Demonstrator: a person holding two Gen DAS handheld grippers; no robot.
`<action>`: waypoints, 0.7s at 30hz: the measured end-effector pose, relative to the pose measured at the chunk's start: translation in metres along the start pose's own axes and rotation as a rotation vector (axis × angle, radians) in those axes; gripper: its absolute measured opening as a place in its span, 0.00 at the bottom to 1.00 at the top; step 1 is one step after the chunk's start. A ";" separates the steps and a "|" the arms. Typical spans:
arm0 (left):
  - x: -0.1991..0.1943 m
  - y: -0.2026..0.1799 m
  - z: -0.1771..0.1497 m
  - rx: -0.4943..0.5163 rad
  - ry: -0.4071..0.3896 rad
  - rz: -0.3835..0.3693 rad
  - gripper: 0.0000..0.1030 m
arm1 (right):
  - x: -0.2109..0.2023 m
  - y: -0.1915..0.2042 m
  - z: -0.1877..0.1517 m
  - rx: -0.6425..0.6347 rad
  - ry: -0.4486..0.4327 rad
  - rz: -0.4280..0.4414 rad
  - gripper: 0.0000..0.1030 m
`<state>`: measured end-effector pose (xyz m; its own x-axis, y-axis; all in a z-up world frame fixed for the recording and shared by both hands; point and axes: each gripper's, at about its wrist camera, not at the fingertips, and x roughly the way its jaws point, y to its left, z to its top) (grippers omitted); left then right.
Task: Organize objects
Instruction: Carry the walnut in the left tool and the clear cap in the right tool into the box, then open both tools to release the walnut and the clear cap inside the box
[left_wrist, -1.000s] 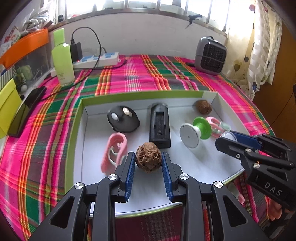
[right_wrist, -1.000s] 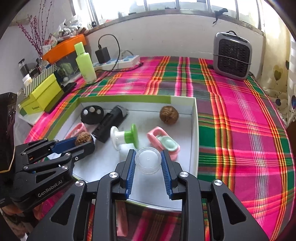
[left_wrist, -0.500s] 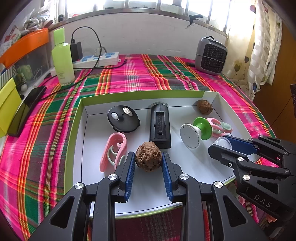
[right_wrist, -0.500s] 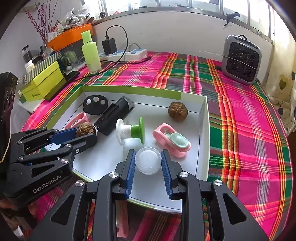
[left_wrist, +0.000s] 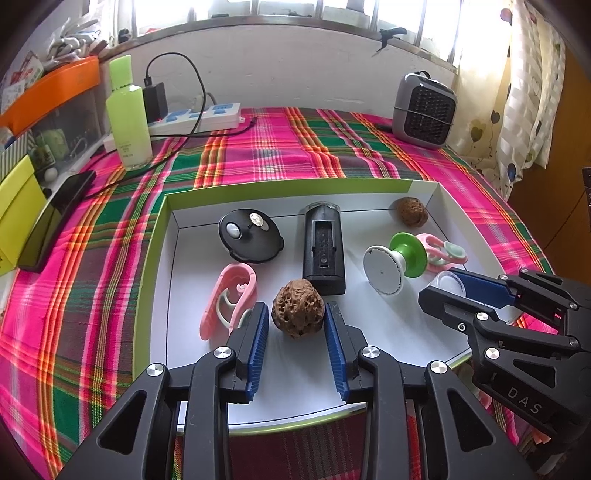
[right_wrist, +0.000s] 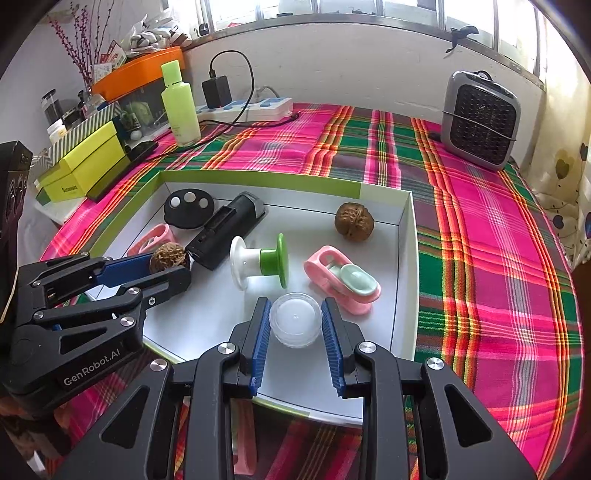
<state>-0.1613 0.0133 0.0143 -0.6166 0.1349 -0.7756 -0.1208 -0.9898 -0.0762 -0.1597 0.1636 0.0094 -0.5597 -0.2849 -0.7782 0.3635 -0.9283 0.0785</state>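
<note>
A white tray with a green rim (left_wrist: 155, 243) (right_wrist: 406, 236) lies on the plaid cloth. My left gripper (left_wrist: 295, 325) (right_wrist: 173, 264) is shut on a brown walnut (left_wrist: 297, 313) (right_wrist: 168, 256) over the tray's front left. My right gripper (right_wrist: 295, 325) (left_wrist: 443, 286) is shut on a small clear round jar (right_wrist: 294, 322) (left_wrist: 448, 283) over the tray's front right. In the tray lie a second walnut (left_wrist: 412, 211) (right_wrist: 354, 222), a black round lid (left_wrist: 250, 236), a black case (left_wrist: 323, 251), a green-and-white spool (left_wrist: 395, 260) (right_wrist: 258, 263) and two pink clips (left_wrist: 229, 299) (right_wrist: 343, 280).
A green bottle (left_wrist: 127, 114), a power strip with charger (left_wrist: 195, 114) and a grey heater (left_wrist: 423, 105) stand at the back. A black phone (left_wrist: 55, 218) and yellow boxes (right_wrist: 85, 162) lie at the left. A curtain (left_wrist: 528, 85) hangs at the right.
Both grippers keep their hold. The views have shifted slightly, as both grippers rose a little and drew back over the tray.
</note>
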 end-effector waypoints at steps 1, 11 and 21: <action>0.000 0.000 0.000 -0.001 0.000 -0.001 0.30 | 0.000 0.000 0.000 0.000 0.000 0.000 0.28; -0.002 0.002 -0.001 -0.013 0.004 0.003 0.35 | 0.000 -0.002 0.001 0.007 0.008 -0.003 0.29; -0.010 0.002 -0.002 -0.012 -0.009 0.002 0.38 | -0.006 -0.001 -0.001 0.018 0.006 -0.013 0.37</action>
<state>-0.1537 0.0103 0.0201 -0.6240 0.1337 -0.7699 -0.1102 -0.9905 -0.0827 -0.1563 0.1662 0.0136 -0.5602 -0.2711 -0.7828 0.3428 -0.9361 0.0789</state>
